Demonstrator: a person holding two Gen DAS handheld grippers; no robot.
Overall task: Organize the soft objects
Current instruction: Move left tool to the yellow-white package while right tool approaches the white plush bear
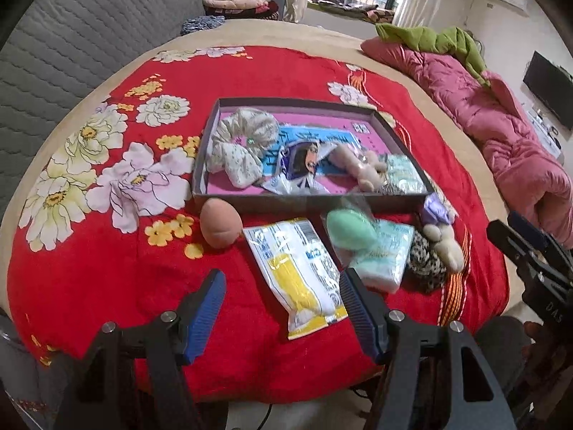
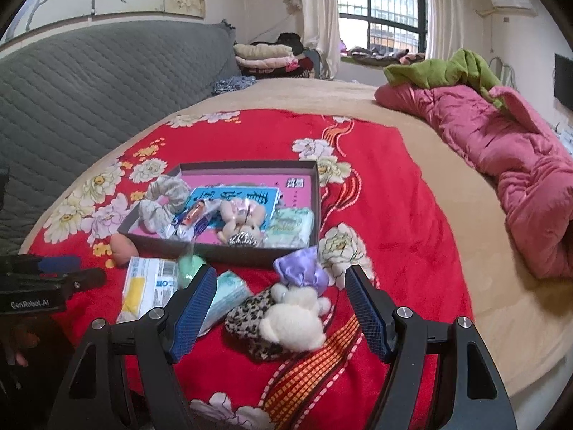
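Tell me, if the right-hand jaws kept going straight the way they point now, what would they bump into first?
Most likely the white plush bear, which lies on a leopard-print item right between the open jaws of the right gripper. The purple bow sits just beyond it. Depth is hard to judge through this lens.

Home bedroom, prob.: bed (image 2: 412, 165), quilt (image 2: 501, 150), curtained window (image 2: 383, 7).

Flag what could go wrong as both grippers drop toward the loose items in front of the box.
The white plush toy lies on the leopard-print pouch, so the open right hand-held gripper may snag both. The yellow packet under the left hand-held gripper looks slick and flat.
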